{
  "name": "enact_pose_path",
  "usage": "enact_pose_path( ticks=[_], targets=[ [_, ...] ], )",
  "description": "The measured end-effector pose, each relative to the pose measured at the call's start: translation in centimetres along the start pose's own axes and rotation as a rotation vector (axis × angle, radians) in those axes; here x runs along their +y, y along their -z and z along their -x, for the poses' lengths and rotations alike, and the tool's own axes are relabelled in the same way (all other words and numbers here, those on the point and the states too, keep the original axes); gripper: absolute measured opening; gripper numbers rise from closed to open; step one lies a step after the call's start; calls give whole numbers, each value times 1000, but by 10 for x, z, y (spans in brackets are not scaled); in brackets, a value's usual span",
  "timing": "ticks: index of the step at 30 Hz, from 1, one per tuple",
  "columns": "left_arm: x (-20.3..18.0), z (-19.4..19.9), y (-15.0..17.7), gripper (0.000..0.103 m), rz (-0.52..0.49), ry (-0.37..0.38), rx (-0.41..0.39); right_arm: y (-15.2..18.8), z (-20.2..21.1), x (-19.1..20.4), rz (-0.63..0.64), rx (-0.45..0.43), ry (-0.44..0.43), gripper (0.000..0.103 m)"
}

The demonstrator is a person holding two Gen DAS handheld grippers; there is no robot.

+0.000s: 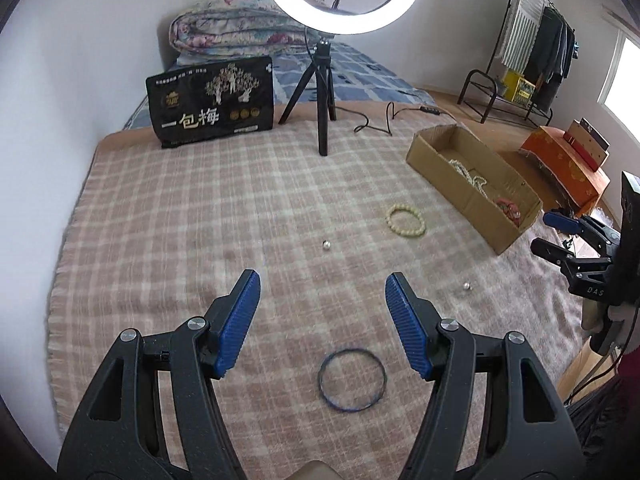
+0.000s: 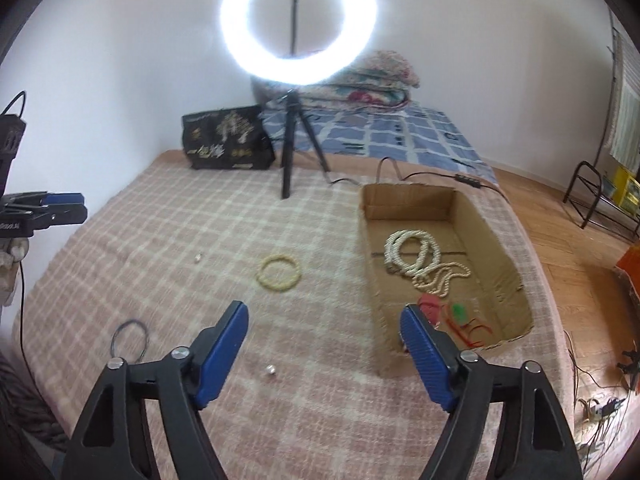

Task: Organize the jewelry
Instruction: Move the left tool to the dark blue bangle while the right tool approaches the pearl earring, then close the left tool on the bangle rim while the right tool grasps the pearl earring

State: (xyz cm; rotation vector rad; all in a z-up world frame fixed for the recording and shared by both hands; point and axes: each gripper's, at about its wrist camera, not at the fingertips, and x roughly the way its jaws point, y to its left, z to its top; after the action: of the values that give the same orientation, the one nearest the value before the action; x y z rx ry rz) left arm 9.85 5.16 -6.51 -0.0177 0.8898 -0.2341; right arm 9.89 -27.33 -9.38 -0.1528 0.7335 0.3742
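Note:
My left gripper (image 1: 323,286) is open and empty above the plaid blanket, with a thin blue bangle (image 1: 352,380) lying just below and between its fingers. A cream bead bracelet (image 1: 405,220) and two small silver beads (image 1: 327,245) (image 1: 466,286) lie further out. A cardboard box (image 1: 452,184) at the right holds pearl necklaces and red pieces. My right gripper (image 2: 324,318) is open and empty, beside the box (image 2: 372,280); a silver bead (image 2: 271,370) lies between its fingers. The pearl necklaces (image 2: 420,256), the cream bracelet (image 2: 279,273), the blue bangle (image 2: 130,338) and another bead (image 2: 197,257) also show there.
A ring light on a black tripod (image 1: 325,92) stands at the back, its cable (image 1: 384,120) trailing behind the box. A black snack bag (image 1: 210,100) leans at the back left. Folded quilts (image 1: 240,28) lie behind. The bed edge and wooden floor (image 2: 580,264) lie right of the box.

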Motion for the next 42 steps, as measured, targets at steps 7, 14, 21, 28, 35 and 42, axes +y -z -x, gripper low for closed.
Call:
enact_pose_path(
  ticks=[7, 14, 21, 28, 35, 42],
  targets=[
    [7, -9, 31, 61, 7, 30, 56, 27, -31, 26, 84, 104, -96, 47],
    [5, -37, 59, 52, 5, 58, 163, 45, -57, 36, 157, 177, -145, 37],
    [3, -61, 73, 45, -7, 59, 233, 49, -73, 35, 176, 213, -148, 35],
    [6, -81, 80, 38, 2, 63, 288, 47, -85, 41, 206, 226, -145, 35],
    [-2, -102, 84, 38, -11, 58, 319, 47, -94, 40, 212, 237, -146, 34],
    [-5, -107, 85, 34, -33, 43, 301, 49, -102, 38, 212, 249, -158, 31]
  ],
)
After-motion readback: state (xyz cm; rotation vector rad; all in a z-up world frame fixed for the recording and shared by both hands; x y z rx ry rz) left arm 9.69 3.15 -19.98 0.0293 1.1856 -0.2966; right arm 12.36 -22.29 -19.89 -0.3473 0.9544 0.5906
